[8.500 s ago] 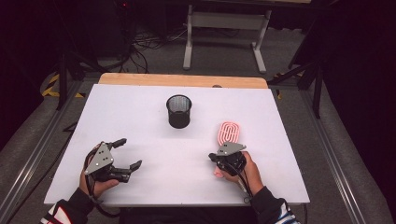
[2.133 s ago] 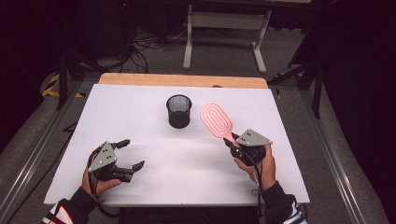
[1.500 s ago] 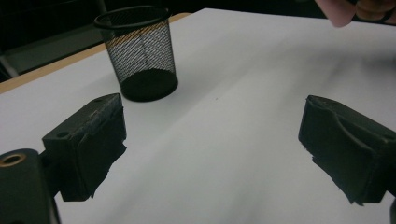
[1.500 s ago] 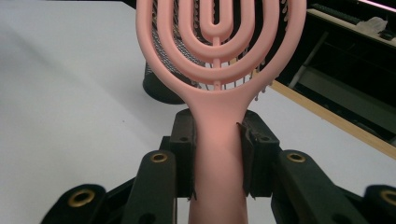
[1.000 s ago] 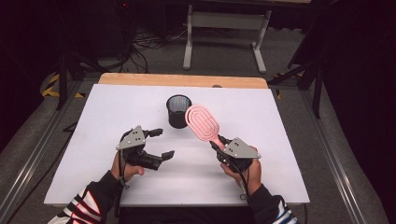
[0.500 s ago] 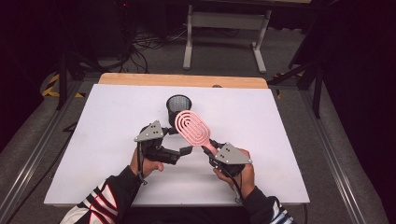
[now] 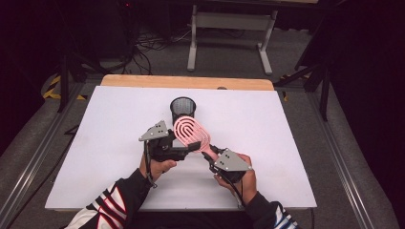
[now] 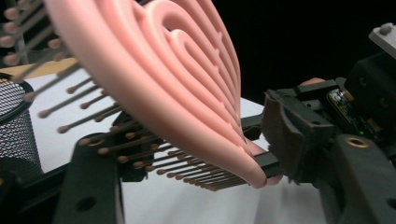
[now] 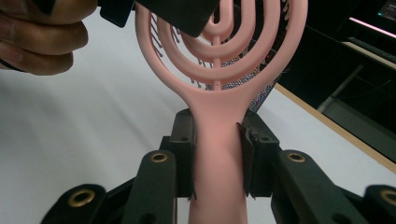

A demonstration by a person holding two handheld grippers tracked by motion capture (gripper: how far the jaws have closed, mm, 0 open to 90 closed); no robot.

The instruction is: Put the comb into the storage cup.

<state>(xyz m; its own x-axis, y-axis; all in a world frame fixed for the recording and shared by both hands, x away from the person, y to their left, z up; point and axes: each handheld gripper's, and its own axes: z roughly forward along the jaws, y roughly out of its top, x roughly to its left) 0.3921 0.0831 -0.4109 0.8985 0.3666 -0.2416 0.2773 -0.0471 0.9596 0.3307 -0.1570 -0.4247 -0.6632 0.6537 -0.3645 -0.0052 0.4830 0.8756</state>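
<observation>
Both hands have drawn in to the middle of the white table (image 7: 86, 143) since a second ago, carrying the pink hairbrush (image 7: 191, 133) left from beside the black mesh cup (image 7: 183, 109). At the high view's centre, the right gripper (image 7: 212, 151) clamps the brush handle; its own view shows both pads pressed on it. The left gripper (image 7: 191, 147) has just been closing its jaws around the brush head; the left gripper view shows bristles between them, contact unclear.
</observation>
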